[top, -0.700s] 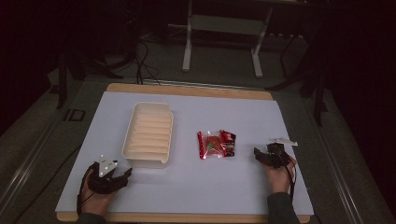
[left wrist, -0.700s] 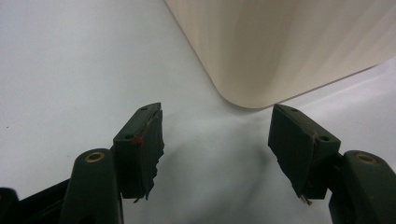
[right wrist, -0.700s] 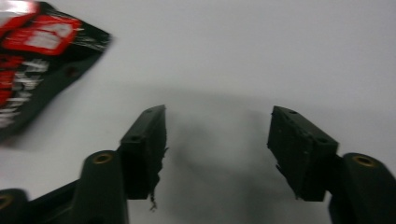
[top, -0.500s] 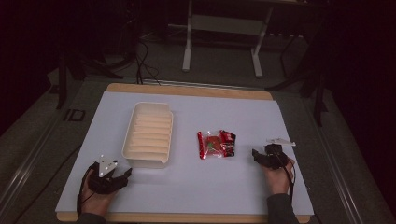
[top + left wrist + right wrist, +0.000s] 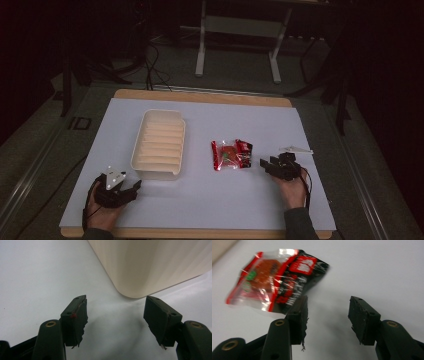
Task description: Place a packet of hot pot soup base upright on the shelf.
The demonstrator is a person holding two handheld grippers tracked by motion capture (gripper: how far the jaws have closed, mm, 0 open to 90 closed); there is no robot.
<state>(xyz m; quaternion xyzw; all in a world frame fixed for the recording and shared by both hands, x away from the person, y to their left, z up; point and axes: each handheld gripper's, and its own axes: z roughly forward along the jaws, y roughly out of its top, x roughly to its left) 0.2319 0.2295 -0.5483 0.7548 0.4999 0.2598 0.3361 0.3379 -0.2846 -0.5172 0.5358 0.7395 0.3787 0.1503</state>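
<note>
R claw (image 5: 266, 165) jaws apart, nothing between; snack packet (image 5: 231, 154) lies flat on the table (image 5: 210, 200) just ahead of its tips, not yet touched, its corner beside one jaw in the right gripper view (image 5: 279, 282). L claw (image 5: 131, 188) also apart & empty, tray (image 5: 159, 144) corner just in front. Pickup looks not started; grab + prob. placing in tray left. Count: 1 packet, 1 tray, 2 claws.

The right gripper (image 5: 266, 163) has edged left toward the red snack packet (image 5: 231, 154). It now sits just beside the packet, seemingly without touching it.
</note>
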